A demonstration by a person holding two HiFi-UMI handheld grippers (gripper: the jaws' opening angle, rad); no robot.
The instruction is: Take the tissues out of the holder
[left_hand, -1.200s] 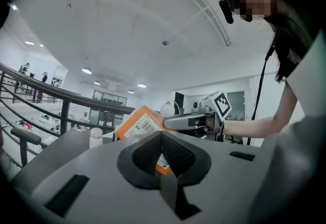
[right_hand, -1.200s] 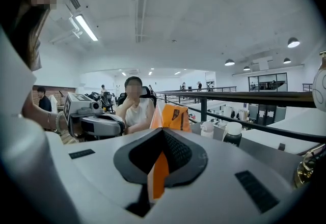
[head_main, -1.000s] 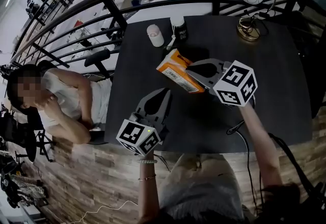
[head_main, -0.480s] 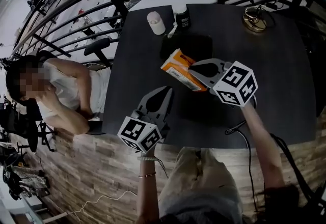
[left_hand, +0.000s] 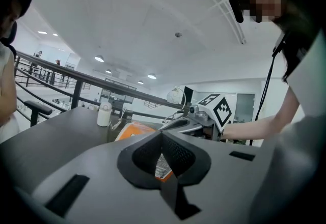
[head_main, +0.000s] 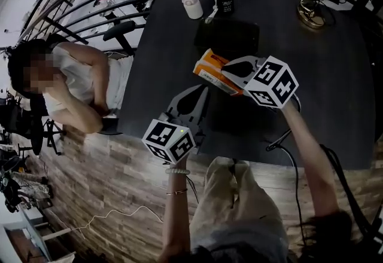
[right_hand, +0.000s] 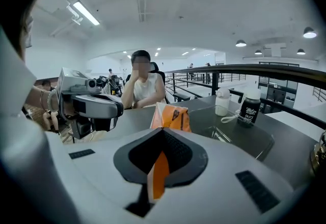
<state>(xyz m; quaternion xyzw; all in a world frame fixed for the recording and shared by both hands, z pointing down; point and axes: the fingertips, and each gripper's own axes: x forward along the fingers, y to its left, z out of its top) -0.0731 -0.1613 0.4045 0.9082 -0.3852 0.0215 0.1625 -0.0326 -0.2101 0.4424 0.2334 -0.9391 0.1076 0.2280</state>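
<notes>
We had the right gripper (head_main: 227,70) clamped on an edge of the glossy orange tissue pack (head_main: 209,72); the left gripper (head_main: 202,91) was closed, empty.

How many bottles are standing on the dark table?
2. A white bottle stands near the table's far edge; a black bottle with a white cap stands just to its right. Part of the table is covered, so another may be hidden.

Right gripper (head_main: 225,71) holds the orange tissue pack (head_main: 207,70) over the black table (head_main: 335,76).
</notes>
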